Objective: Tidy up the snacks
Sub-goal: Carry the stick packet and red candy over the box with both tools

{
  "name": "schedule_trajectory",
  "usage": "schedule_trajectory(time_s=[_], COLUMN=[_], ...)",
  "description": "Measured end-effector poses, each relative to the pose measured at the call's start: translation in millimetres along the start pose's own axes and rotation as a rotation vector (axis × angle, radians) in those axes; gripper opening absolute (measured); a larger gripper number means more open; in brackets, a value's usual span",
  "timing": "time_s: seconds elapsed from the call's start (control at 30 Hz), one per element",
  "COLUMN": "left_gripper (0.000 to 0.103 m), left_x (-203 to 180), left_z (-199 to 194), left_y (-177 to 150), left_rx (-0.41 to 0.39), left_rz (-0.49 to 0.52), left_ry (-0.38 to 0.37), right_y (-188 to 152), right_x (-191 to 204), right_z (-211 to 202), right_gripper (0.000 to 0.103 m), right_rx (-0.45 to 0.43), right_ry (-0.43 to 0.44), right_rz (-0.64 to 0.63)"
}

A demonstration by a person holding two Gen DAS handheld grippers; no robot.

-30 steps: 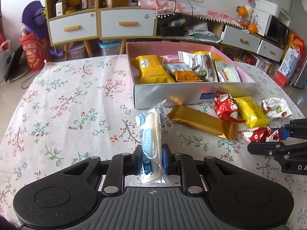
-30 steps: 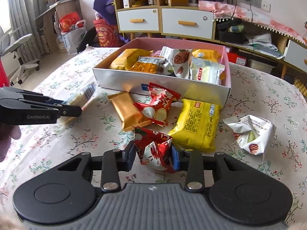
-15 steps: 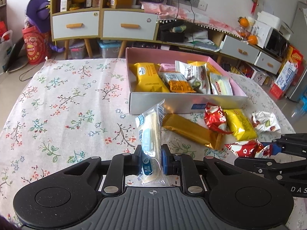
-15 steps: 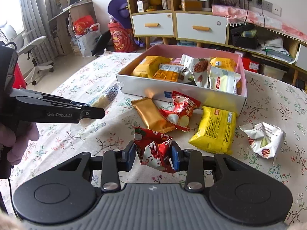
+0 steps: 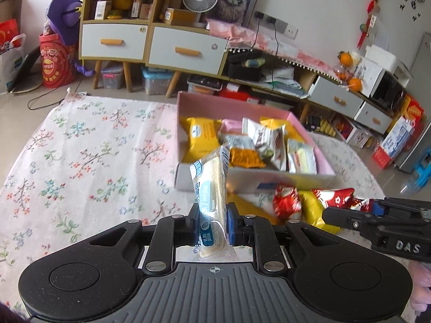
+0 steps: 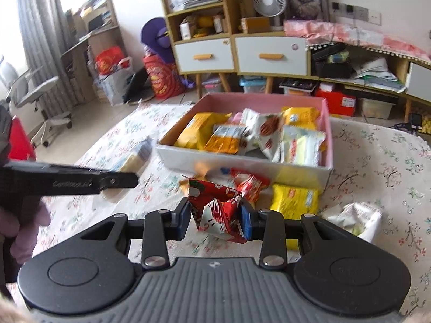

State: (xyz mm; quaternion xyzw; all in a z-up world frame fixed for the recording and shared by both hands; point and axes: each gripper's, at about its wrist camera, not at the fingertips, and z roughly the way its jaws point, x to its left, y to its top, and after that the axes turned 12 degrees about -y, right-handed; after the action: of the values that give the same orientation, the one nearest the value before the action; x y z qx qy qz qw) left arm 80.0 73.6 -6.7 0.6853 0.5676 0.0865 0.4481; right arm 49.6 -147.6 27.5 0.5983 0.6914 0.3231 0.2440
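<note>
My left gripper (image 5: 212, 222) is shut on a long clear-wrapped cream bar with blue print (image 5: 211, 185), held upright above the floral tablecloth. My right gripper (image 6: 215, 219) is shut on a crumpled red and white snack packet (image 6: 215, 210), lifted off the table. Ahead of both stands the pink-lined box (image 5: 188, 102) (image 6: 327, 113), holding several yellow, orange and white packets. In the left wrist view the right gripper (image 5: 358, 211) comes in from the right with the red packet (image 5: 334, 196). In the right wrist view the left gripper (image 6: 126, 181) reaches in from the left with the bar (image 6: 136, 157).
In front of the box lie a red packet (image 6: 252, 187), a yellow packet (image 6: 295, 199), a gold bar (image 6: 200, 167) and a white crumpled packet (image 6: 358, 219). The floral tablecloth (image 5: 89, 161) spreads wide to the left. Cabinets and clutter stand beyond the table's far edge.
Both grippers have risen with their snacks still held; the table and box sit lower and farther in each view. The left gripper has rolled a little, tilting the bar.
</note>
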Motion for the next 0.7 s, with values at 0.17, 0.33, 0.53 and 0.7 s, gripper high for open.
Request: schedule_trajectory(time_s=[0.17, 0.33, 0.53, 0.7], left_gripper=[0.017, 0.017, 0.017, 0.017], left_x=[-7.1, -13.2, -12.2, -11.6], left_z=[10.8, 31.0, 61.4, 86.4], left_y=[17.9, 37.0, 61.0, 76.3], left_rx=[-0.015, -0.013, -0.011, -0.010], left_rz=[0.013, 0.057, 0.073, 0.079], left_ry=[-0.006, 0.000, 0.023, 0.034], right_y=[15.7, 27.8, 37.5, 41.8], right_x=[-16.6, -25.2, -28.6, -26.7], right_z=[12.2, 24.4, 48.8, 61.9], right_gripper=[0.034, 0.034, 0.034, 0.035], right_rx=[-0.003, -0.012, 0.013, 0.024], right_ry=[-0.035, -0.054, -0.055, -0.060], right_rz=[0.078, 0.110, 0.125, 0.117])
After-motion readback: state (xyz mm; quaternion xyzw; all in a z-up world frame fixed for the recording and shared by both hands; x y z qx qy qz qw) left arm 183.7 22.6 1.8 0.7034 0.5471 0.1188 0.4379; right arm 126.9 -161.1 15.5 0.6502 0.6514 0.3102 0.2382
